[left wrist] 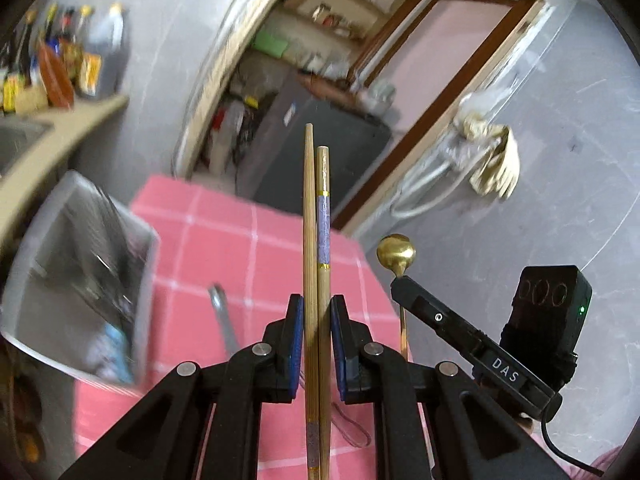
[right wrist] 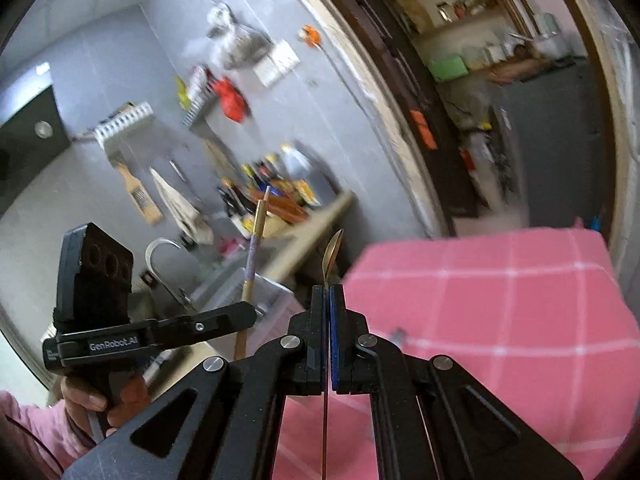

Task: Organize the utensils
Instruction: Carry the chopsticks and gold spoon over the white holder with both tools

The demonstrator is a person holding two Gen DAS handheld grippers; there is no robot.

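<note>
The right gripper [right wrist: 329, 300] is clamped on a thin gold spoon [right wrist: 333, 252], bowl pointing up and away, its stem running down between the 2 blue pads [right wrist: 334, 340]. To the left, a hand [right wrist: 102, 400] holds the left gripper [right wrist: 160, 330], with chopsticks [right wrist: 253, 256] rising from it; whether it grips them is hidden. A pink checked cloth [right wrist: 500, 300] covers the table on the right. Far left, a faucet [right wrist: 158, 250] and blurred bottles [right wrist: 276, 188] sit by the grey wall.
</note>
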